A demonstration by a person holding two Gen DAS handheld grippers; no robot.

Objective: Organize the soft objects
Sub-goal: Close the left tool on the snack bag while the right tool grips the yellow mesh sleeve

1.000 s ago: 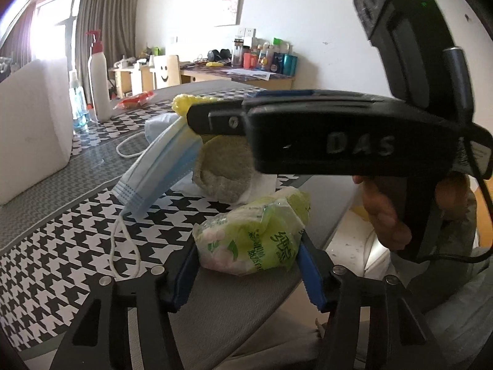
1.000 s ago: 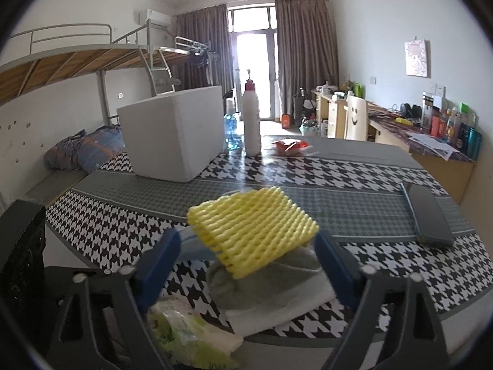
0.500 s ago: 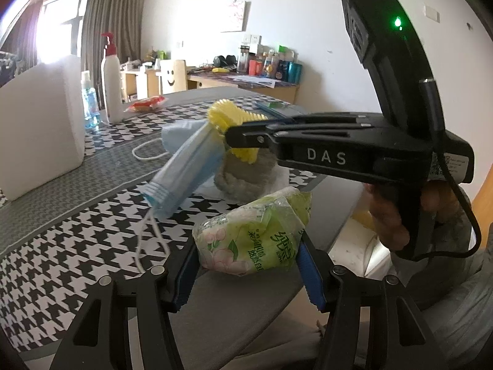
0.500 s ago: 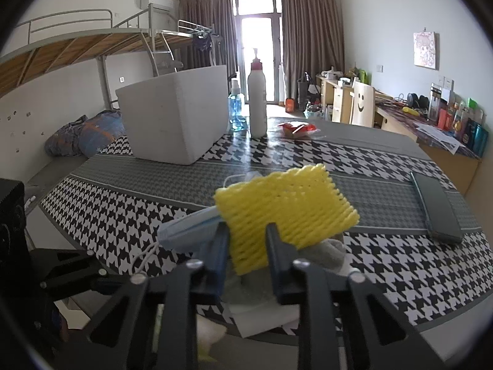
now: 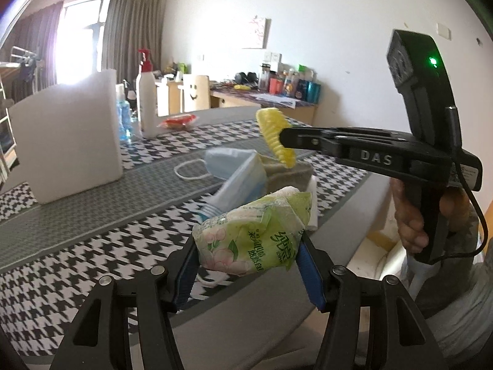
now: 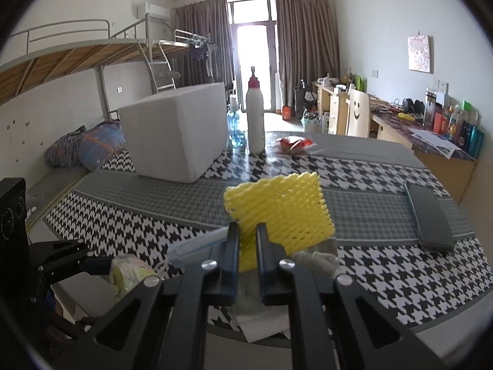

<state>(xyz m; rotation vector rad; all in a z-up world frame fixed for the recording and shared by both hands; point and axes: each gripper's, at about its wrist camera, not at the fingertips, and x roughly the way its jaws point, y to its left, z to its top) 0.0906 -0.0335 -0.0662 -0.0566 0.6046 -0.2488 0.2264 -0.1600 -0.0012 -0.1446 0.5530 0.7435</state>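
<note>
Early stage: left gripper fingers grip tissue pack; right gripper fingers, just closing, pinch yellow foam net. Mask and cloth beyond them unsorted.

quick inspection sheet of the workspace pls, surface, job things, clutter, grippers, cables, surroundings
surface: table under a houndstooth cloth.
job's things: yellow foam net and tissue pack both held; blue face mask, grey cloth lying on the table.
clutter: white foam box, pump bottle, blue bottle, red wrapper, dark flat case.
grippers: right gripper has just closed on the net; left gripper clamps the tissue pack.
cables: black cable hanging from the right gripper.
surroundings: bunk bed, curtains, crowded desk.
</note>
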